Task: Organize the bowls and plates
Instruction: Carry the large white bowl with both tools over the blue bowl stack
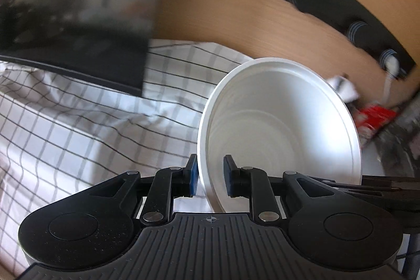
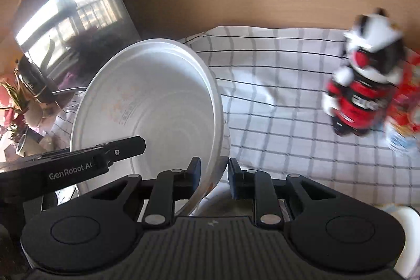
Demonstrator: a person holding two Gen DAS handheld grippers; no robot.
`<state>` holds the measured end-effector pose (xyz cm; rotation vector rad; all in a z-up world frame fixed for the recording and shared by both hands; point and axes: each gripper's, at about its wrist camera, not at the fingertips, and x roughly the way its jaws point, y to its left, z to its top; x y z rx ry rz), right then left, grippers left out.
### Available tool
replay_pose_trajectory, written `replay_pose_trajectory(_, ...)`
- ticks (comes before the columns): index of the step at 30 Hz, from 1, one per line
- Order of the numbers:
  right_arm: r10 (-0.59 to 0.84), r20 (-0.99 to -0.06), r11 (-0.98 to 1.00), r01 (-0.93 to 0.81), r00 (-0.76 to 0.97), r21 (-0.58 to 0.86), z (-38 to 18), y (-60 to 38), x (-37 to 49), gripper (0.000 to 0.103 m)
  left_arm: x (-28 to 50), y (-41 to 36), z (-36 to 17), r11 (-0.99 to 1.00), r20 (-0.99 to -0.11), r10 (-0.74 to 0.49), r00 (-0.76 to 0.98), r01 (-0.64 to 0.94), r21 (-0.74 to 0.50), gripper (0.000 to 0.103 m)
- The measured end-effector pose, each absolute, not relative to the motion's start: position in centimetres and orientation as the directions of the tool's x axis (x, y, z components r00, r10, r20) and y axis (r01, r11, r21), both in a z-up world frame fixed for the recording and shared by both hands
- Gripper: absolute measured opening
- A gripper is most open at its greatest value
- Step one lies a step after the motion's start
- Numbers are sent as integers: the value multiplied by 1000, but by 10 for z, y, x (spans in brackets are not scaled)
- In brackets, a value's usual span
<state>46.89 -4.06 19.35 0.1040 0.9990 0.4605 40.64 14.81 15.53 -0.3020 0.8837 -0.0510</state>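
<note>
Both grippers' jaws — left [image 1: 209,177], right [image 2: 214,179] — pinch one tilted, empty white bowl's [image 1: 283,127] rim.

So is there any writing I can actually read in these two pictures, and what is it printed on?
"GenRobot.AI": white letters on the side of the left gripper, as seen from the right wrist view.
Red and black figure on the checked cloth: white lettering across its body, too blurred to read.
White bowl: faint marks show through its wall, not readable.
Left wrist view: no readable text.
</note>
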Motion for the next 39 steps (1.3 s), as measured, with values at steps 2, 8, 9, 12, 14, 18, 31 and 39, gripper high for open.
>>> replay_pose_trajectory(2,416,-783,902,-322,462,289,194,-64,455,22,396,128,159,956,-752,-183,633,-63,-287,22)
replay_pose_trajectory(8,379,-751,921,-303,541,246,205,-133,417,23,373,58,162,955,-742,-235,628,8,-295,22)
replay_pose_trajectory(9,369,-747,926,-293,554,240,205,-146,413,23,371,47,161,954,-747,-246,618,18,-300,22)
replay_pose_trajectory(12,335,-737,941,-252,587,227,205,-186,399,23,368,11,150,949,-769,-291,569,70,-307,22)
replay_pose_trajectory(14,316,-731,948,-221,604,228,204,-207,393,23,366,-12,144,939,-776,-327,539,94,-330,22)
replay_pose_trajectory(18,274,-731,961,-152,625,230,197,-250,388,23,371,-51,127,920,-787,-386,482,136,-368,22)
replay_pose_trajectory(31,218,-771,963,-2,599,271,143,-307,394,23,392,-106,83,906,-813,-422,402,164,-389,21)
replay_pose_trajectory(39,217,-795,961,18,566,276,123,-307,410,23,405,-104,70,903,-810,-429,400,170,-394,21)
